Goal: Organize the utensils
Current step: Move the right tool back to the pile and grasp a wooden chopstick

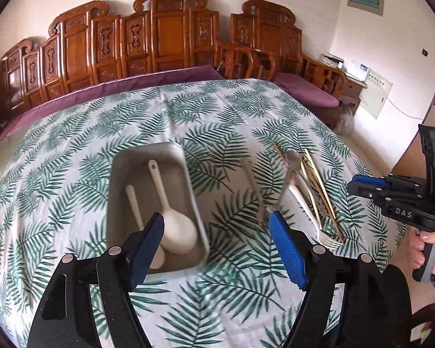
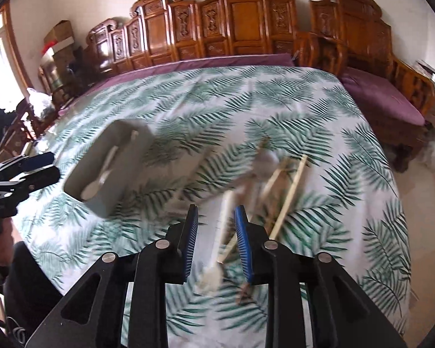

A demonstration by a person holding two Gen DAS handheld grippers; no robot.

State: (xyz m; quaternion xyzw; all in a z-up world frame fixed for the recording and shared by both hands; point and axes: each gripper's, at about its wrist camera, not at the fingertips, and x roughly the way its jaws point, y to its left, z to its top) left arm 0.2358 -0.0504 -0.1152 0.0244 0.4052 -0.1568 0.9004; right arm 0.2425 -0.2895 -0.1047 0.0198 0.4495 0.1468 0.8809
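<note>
A grey tray [image 1: 185, 168] on the leaf-print tablecloth holds two white spoons [image 1: 174, 226]; it also shows in the right wrist view [image 2: 124, 179]. To its right lies a pile of utensils: a white fork [image 1: 313, 211], a metal fork [image 1: 255, 194], a grey spoon [image 1: 291, 162] and wooden chopsticks [image 1: 322, 191]. My left gripper [image 1: 217, 240] is open and empty, just above the tray's near right corner. My right gripper [image 2: 216, 240] is open above the blurred pile [image 2: 269, 185], with a white utensil [image 2: 221, 232] showing between its fingers.
The table [image 1: 188, 110] is covered by the leaf-print cloth. Carved wooden benches [image 1: 165, 37] with purple cushions [image 1: 307, 90] stand behind it and to the right. The table's right edge drops to the floor [image 1: 371, 150]. The right gripper shows at the right in the left wrist view [image 1: 362, 184].
</note>
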